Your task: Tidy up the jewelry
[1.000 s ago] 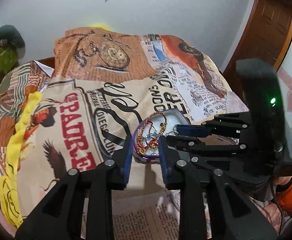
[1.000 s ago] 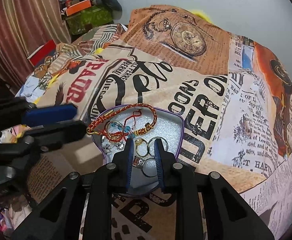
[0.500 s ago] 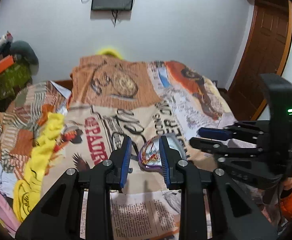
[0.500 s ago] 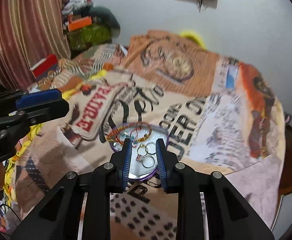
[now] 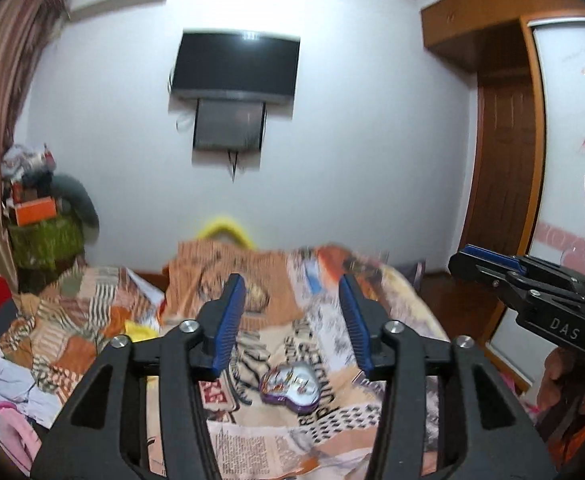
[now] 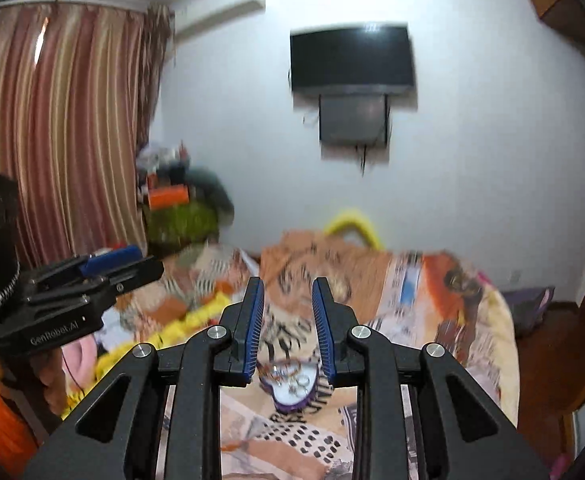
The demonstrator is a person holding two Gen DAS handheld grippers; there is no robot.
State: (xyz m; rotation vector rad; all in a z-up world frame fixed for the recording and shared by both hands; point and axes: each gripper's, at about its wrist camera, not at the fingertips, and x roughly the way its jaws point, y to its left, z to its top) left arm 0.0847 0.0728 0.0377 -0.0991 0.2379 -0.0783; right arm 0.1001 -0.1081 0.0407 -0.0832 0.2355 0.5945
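A heart-shaped purple-rimmed jewelry tin (image 5: 290,387) lies on the printed bed cover, holding a red and gold bracelet and several rings; it also shows in the right wrist view (image 6: 292,385). My left gripper (image 5: 292,320) is open and empty, raised well above and behind the tin. My right gripper (image 6: 286,320) is open a little and empty, also lifted high above the tin. Each gripper shows in the other's view, the right one (image 5: 532,292) at the right edge and the left one (image 6: 64,296) at the left edge.
The bed cover (image 5: 324,432) carries newspaper prints. A yellow cloth (image 6: 164,332) lies at the bed's left. A television (image 5: 234,66) hangs on the white wall. Striped curtains (image 6: 52,128) hang left, a wooden door (image 5: 504,184) stands right, and cluttered boxes (image 5: 36,220) sit at far left.
Both grippers have risen and pulled back from the tin, tilting up toward the wall. The left jaws have opened wide; the right jaws have opened slightly. The tin stays on the bed.
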